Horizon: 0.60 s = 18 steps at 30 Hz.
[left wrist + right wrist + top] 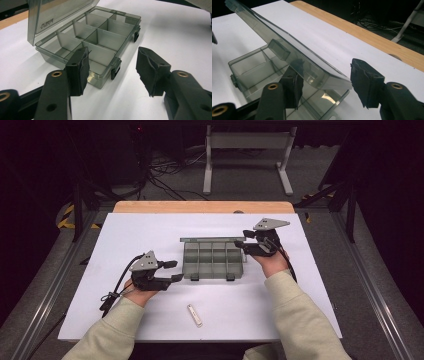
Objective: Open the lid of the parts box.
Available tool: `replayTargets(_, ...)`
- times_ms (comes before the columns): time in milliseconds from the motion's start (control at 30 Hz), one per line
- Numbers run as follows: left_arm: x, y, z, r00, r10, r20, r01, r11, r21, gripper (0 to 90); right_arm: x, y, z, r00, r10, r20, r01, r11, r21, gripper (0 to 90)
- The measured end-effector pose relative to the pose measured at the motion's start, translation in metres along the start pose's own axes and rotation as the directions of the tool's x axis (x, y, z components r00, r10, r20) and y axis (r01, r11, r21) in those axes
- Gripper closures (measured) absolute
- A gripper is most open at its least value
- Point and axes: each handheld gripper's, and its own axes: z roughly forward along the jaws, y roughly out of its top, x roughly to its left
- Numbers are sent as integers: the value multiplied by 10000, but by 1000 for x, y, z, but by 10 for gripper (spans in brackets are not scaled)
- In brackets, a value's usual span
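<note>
Box [212, 261], centre frame: light, stiff, slippery plastic; grip the lid [294, 56] edge. Left gripper [176, 270] spread, right gripper [242, 245] spread around the lid.

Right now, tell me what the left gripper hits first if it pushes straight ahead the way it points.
Most likely the compartment box: the left gripper stands open, aimed at the box's near front corner, by a black latch. Its jaws hold nothing, and how much gap remains is hard to judge.

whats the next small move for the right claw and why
Probably tip the lid further back: it stands raised over the box, its edge between the right claw's spread jaws, not clamped, so it could drop shut.
</note>
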Motion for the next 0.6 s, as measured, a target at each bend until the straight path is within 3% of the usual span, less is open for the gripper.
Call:
replayTargets(300, 0, -3, -9, 9994, -181, -306, 179, 9998, -76, 306, -15, 10, 10, 9998, 211, -28, -212, 9998, -52, 492)
replayTargets(600, -4, -8, -23, 9985, -182, -518, 174, 9997, -166, 282, -23, 14, 21, 9994, 343, 43, -343, 9994, -100, 517)
